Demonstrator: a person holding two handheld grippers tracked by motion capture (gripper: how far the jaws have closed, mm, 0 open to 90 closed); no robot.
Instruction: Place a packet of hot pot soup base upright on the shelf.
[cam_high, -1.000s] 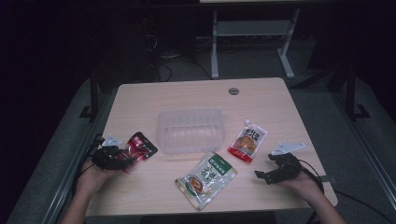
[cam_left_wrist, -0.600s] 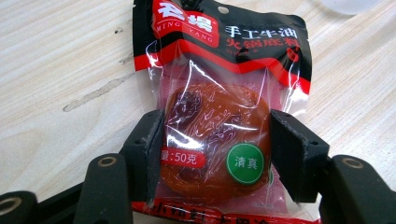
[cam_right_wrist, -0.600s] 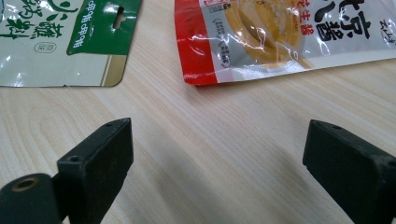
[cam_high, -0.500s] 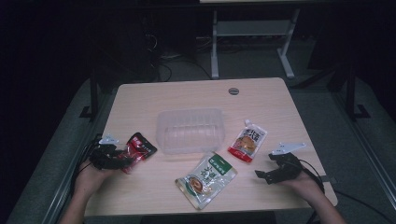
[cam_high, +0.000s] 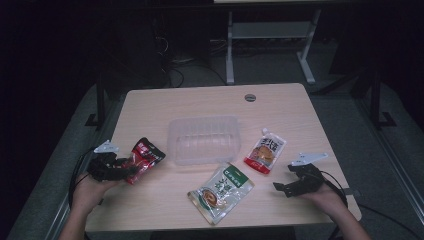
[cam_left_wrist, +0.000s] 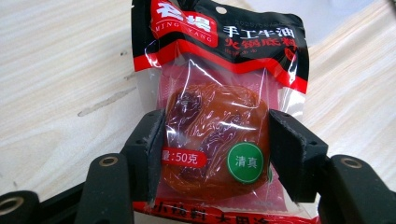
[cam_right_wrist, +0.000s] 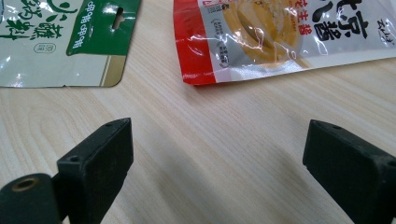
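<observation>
A red and black snack packet (cam_high: 144, 158) (cam_left_wrist: 219, 116) with a brown lump inside is pinched between the pads of my left gripper (cam_high: 131, 169) (cam_left_wrist: 217, 154), at the table's left edge and lifted a little off the wood. My right gripper (cam_high: 278, 188) (cam_right_wrist: 215, 163) rests low over the table at the right, jaws wide apart with bare wood between them. Just beyond it lie a red and white sauce pouch (cam_high: 265, 151) (cam_right_wrist: 280, 37) and a green pouch (cam_high: 221, 191) (cam_right_wrist: 60, 37).
A clear plastic tray (cam_high: 202, 139) stands in the middle of the wooden table (cam_high: 200, 102). A round cable hole (cam_high: 250, 97) sits near the far edge. Dark floor and a metal frame lie beyond the table.
My left gripper has lifted the red and black packet slightly off the table and tilted it up. The right gripper has stayed where it was.
</observation>
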